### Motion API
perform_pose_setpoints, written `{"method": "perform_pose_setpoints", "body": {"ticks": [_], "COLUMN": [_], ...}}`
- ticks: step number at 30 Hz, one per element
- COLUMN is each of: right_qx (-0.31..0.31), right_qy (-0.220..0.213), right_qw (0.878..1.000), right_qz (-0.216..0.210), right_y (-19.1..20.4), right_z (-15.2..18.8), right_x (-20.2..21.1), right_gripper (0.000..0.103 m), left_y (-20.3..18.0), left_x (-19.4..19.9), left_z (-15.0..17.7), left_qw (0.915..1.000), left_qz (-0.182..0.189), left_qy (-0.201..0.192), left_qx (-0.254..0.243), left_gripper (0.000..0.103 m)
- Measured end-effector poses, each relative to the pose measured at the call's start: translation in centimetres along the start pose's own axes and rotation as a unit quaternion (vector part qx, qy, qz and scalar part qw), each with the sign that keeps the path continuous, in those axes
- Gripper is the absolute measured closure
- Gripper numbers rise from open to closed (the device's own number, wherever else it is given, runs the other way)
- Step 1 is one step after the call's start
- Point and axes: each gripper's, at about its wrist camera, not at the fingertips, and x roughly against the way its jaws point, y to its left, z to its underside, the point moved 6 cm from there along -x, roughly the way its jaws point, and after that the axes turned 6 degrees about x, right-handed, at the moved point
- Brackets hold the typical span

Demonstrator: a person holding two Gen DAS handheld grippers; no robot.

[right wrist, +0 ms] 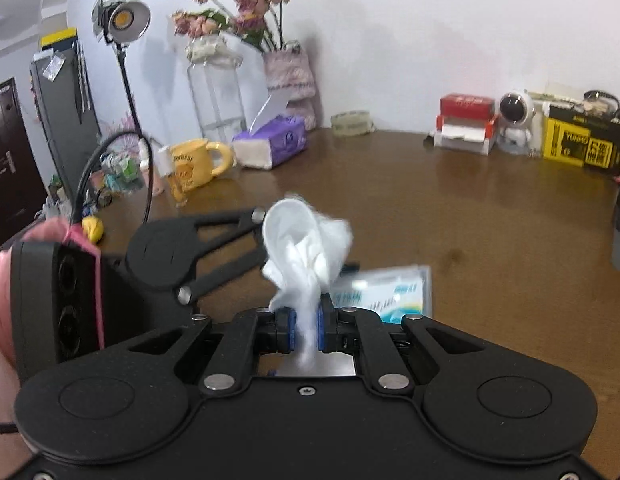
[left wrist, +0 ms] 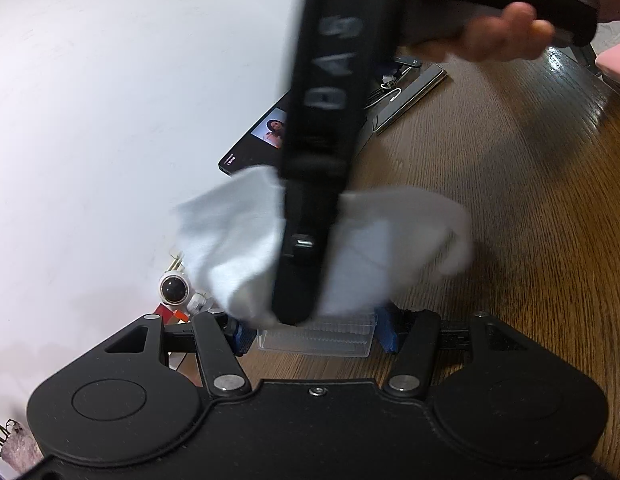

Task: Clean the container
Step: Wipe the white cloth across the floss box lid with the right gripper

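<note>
Container: I am seeing a small clear plastic box [left wrist: 316,338] sitting between the blue pads of my left gripper [left wrist: 316,334], low over the brown wooden table [left wrist: 510,208]. In the right wrist view the same box [right wrist: 384,292] is showing a printed blue and white label, and it is a little blurred.

Left gripper: its two fingers are closing on the two sides of the box and are gripping it. In the right wrist view its black body [right wrist: 182,256] is appearing at the left, with a pink sleeve beside it.

Tissue: a crumpled white tissue [left wrist: 246,248] is hanging just above the box, and its lower edge is overlapping the near rim. I cannot tell if it is touching the inside.

Right gripper: its blue pads [right wrist: 306,330] are pinching the tissue [right wrist: 306,248] tightly, and the paper is bunching up above them. In the left wrist view it is crossing the middle as a long black bar, blurred, with a hand [left wrist: 502,36] holding its handle at the top.

Table, far side: a purple tissue pack [right wrist: 272,146], a yellow mug [right wrist: 196,166], a glass vase with dried pink flowers [right wrist: 230,12], a red and white box [right wrist: 466,124], a small astronaut figure [right wrist: 516,118] and a yellow and black box [right wrist: 582,142] are standing along the white wall.

Table, left view: a dark tablet [left wrist: 256,140] is lying flat behind the tissue.
</note>
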Motion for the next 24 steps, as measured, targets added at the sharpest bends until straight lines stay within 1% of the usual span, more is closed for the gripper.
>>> {"method": "perform_pose_setpoints", "body": {"ticks": [2, 8, 13, 16, 20, 22, 24], "right_qx": [0.005, -0.001, -0.015, -0.025, -0.046, -0.048, -0.036], "right_qy": [0.006, 0.038, 0.015, 0.008, 0.016, 0.016, 0.013], "right_qw": [1.0, 0.999, 1.0, 0.999, 0.996, 0.997, 0.998], "right_qz": [0.003, -0.002, 0.008, 0.043, 0.076, 0.067, 0.049], "right_y": [0.1, 0.1, -1.2, -3.0, -5.0, -4.5, -3.2], "right_z": [0.2, 2.4, 1.5, 1.0, 1.4, 1.7, 1.8], "right_x": [-0.2, -0.4, -0.1, -0.1, -0.7, -0.8, -0.5], "right_gripper": [0.093, 0.093, 0.093, 0.093, 0.093, 0.093, 0.093], "left_y": [0.0, 0.0, -0.1, -0.2, -0.3, -0.4, -0.5], "left_x": [0.0, 0.0, 0.0, 0.0, 0.1, 0.1, 0.2], "left_z": [0.0, -0.2, -0.5, -0.7, -1.0, -1.2, -1.3], "left_qw": [1.0, 1.0, 1.0, 1.0, 1.0, 1.0, 1.0], "left_qz": [0.0, 0.001, 0.002, 0.001, 0.001, 0.001, 0.001], "left_qy": [0.001, 0.001, 0.001, 0.001, 0.001, 0.001, 0.001], "left_qx": [0.001, 0.001, 0.002, 0.002, 0.001, 0.001, 0.001], "left_gripper": [0.047, 0.047, 0.047, 0.047, 0.047, 0.047, 0.046]}}
